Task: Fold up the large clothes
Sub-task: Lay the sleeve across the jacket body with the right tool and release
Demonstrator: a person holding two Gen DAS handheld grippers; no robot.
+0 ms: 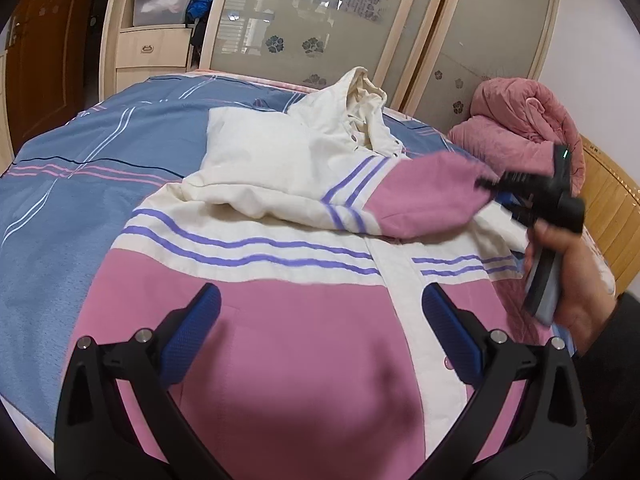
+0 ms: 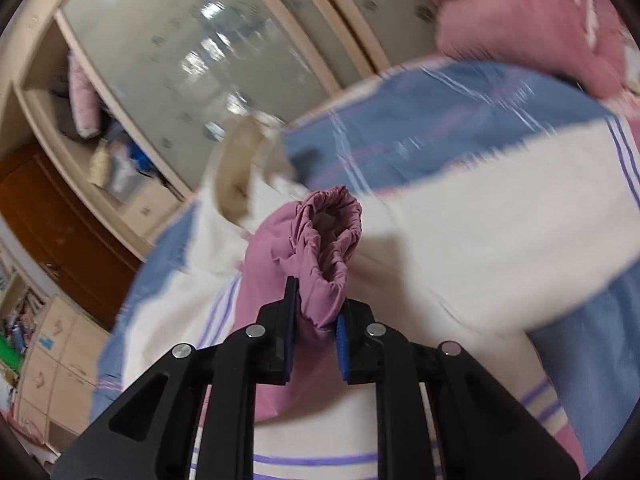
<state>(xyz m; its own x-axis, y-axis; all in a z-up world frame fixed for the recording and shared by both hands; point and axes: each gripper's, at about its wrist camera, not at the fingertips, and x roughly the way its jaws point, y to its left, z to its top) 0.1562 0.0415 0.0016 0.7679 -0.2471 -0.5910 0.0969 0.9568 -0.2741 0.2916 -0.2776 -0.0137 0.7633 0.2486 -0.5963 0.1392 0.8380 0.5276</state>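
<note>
Your left gripper hangs over the lower front of the padded pink-and-cream jacket with purple stripes, its blue-padded fingers spread wide with nothing between them and no cloth touching the pads. The jacket lies face up across the blue bedsheet with pink and white lines, its cream hood toward the pale wooden wardrobe with frosted flower-patterned doors. One cream sleeve is folded across the chest already. Further right, the pink sleeve with the gathered cuff is lifted over the chest, and your right hand grips the handle of the right gripper beside it. From the right wrist camera, that gripper's pads are pinched nearly together on the cuff, the pink fabric bunched between them and standing up past the fingertips. A crumpled pink quilt sits at the far right edge of the bed.
</note>
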